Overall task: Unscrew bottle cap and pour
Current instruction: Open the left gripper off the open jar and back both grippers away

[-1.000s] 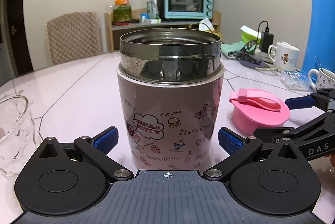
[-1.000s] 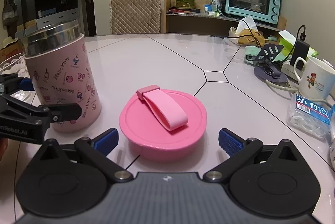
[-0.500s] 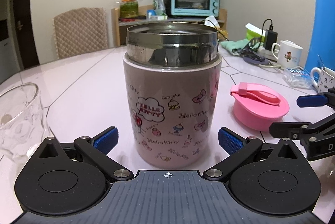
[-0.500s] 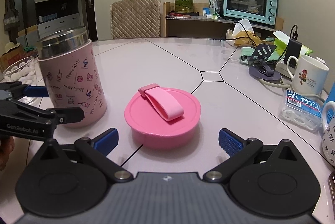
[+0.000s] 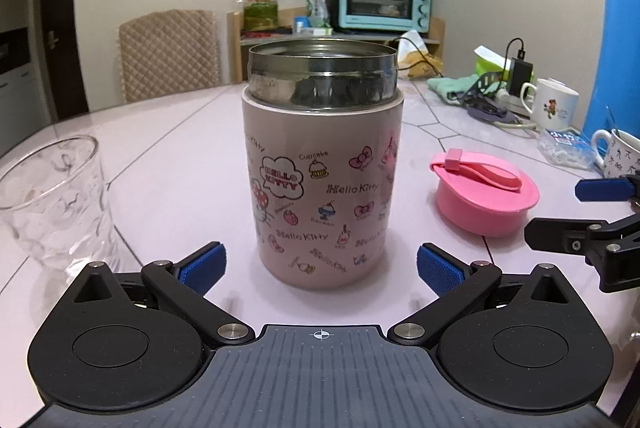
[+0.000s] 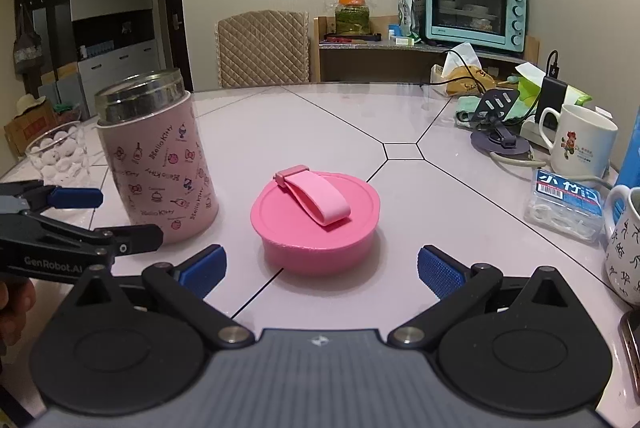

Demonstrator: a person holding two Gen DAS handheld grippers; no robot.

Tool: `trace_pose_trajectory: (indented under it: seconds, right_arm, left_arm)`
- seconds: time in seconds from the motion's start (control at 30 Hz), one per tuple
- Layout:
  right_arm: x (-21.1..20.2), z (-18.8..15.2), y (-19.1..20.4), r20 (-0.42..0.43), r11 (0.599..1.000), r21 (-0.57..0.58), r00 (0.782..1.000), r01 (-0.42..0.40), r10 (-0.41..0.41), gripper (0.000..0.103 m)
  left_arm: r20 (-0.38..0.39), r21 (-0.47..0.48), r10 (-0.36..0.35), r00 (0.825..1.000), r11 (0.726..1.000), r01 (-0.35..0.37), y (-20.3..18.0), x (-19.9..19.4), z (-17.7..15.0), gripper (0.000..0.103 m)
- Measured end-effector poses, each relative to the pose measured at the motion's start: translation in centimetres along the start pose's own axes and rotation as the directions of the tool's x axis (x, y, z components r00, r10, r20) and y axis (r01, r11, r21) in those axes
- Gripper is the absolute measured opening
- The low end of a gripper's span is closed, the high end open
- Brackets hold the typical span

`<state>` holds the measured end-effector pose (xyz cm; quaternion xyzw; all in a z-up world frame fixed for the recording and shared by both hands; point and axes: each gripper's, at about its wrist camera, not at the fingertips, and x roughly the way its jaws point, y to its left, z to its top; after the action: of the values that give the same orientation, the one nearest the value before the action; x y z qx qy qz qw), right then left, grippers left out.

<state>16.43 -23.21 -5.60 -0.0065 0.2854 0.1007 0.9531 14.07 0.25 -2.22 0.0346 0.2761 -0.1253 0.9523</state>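
A pink Hello Kitty bottle (image 5: 322, 184) with a bare steel neck stands upright and uncapped on the table; it also shows in the right wrist view (image 6: 154, 164). Its pink cap (image 5: 486, 196) with a strap lies flat to the bottle's right, also seen in the right wrist view (image 6: 316, 224). My left gripper (image 5: 320, 270) is open and empty, just short of the bottle's base. My right gripper (image 6: 322, 270) is open and empty, just short of the cap. A clear glass (image 5: 52, 204) stands left of the bottle; in the right wrist view (image 6: 58, 158) white round things show in it.
On the right stand a blue thermos (image 5: 616, 60), white mugs (image 6: 578, 142) (image 6: 624, 240), a small clear box (image 6: 566, 206), a phone stand (image 6: 498, 132) and cables. A chair (image 6: 262, 48) and a shelf with a teal oven (image 6: 474, 10) stand behind the table.
Both grippers have drawn back from the table objects: the bottle and the cap look smaller and farther. Both stay open. The bottle and cap have not moved.
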Motion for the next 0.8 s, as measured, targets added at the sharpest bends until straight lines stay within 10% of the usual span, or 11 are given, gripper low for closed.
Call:
trace_pose_trajectory:
  seconds: [0.8]
  right_arm:
    - [-3.3,-1.1,0.0,0.028,1.000,-0.003,0.999,-0.024,0.024,0.103]
  left_arm:
    - [-0.005,-0.027,0.062,0.998,0.998,-0.062,-1.5,-3.7,-1.6,0.103]
